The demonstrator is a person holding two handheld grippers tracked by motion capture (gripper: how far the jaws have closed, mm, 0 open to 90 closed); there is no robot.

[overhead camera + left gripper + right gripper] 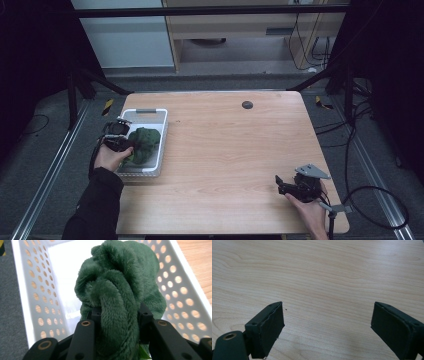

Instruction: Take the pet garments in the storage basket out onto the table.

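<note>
At the tabletop's (225, 150) near right corner the right gripper (280, 183) rests, its jaws spread over bare wood; farther left, the left gripper (119, 315) pinches a green plush cloth (120, 285), its fold visible up close, inside the white perforated basket (161, 131)
</note>
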